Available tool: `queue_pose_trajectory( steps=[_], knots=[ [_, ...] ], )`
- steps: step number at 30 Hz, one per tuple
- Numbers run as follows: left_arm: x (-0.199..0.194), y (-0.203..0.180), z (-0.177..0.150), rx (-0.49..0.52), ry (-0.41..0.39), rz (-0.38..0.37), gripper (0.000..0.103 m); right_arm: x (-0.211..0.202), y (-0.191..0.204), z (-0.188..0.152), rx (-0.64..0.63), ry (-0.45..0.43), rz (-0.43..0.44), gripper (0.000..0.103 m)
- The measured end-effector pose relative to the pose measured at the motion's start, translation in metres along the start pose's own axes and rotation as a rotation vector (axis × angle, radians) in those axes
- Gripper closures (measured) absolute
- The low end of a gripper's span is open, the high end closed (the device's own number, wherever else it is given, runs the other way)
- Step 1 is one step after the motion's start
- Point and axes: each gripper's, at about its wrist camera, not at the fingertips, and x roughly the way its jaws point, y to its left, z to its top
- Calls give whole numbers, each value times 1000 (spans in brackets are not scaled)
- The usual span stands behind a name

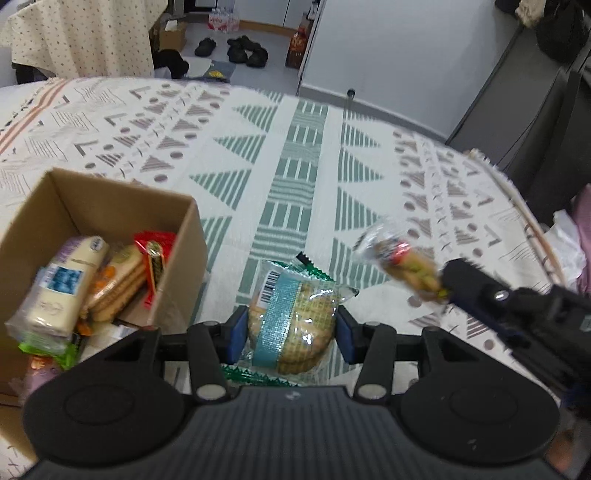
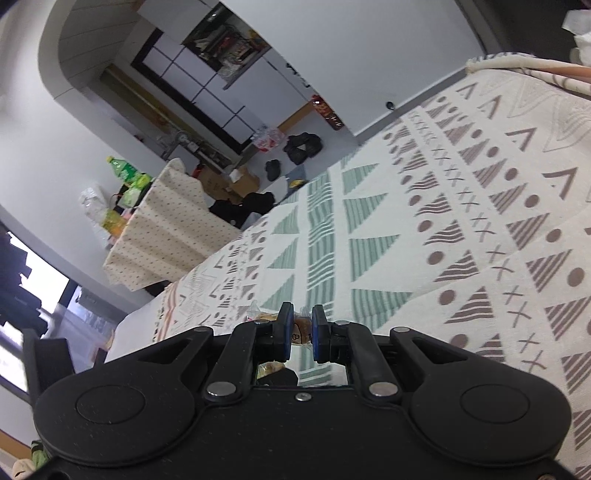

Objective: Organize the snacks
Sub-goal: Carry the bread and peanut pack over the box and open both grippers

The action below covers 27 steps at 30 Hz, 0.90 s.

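Observation:
My left gripper [image 1: 290,332] is shut on a clear packet of round biscuits [image 1: 295,317] with a teal band, held above the patterned tablecloth [image 1: 295,166]. Left of it stands an open cardboard box [image 1: 110,206] holding several snack packs. In the left wrist view my right gripper [image 1: 448,286] comes in from the right, shut on a small clear-wrapped snack [image 1: 400,264] held in the air. The right wrist view shows that gripper [image 2: 300,332] with its blue pads close together on the snack wrapper [image 2: 299,330], which is mostly hidden.
The tablecloth [image 2: 406,221] covers a wide table whose far edge drops to the floor. Beyond it are shoes [image 1: 243,48], a cardboard carton [image 1: 171,33] and a second table under a dotted cloth [image 1: 81,37]. A dark cabinet [image 1: 535,110] stands at the right.

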Motion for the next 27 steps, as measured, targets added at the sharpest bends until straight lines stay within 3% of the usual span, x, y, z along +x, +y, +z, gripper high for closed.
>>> queue_pose_trajectory(
  steps=[14, 27],
  knots=[
    [-67, 47, 17, -89, -101, -15, 55, -1, 47, -12, -65, 1, 99, 92],
    [-76, 129, 18, -200, -95, 50, 55, 28, 97, -46, -180, 91, 113, 92]
  ],
)
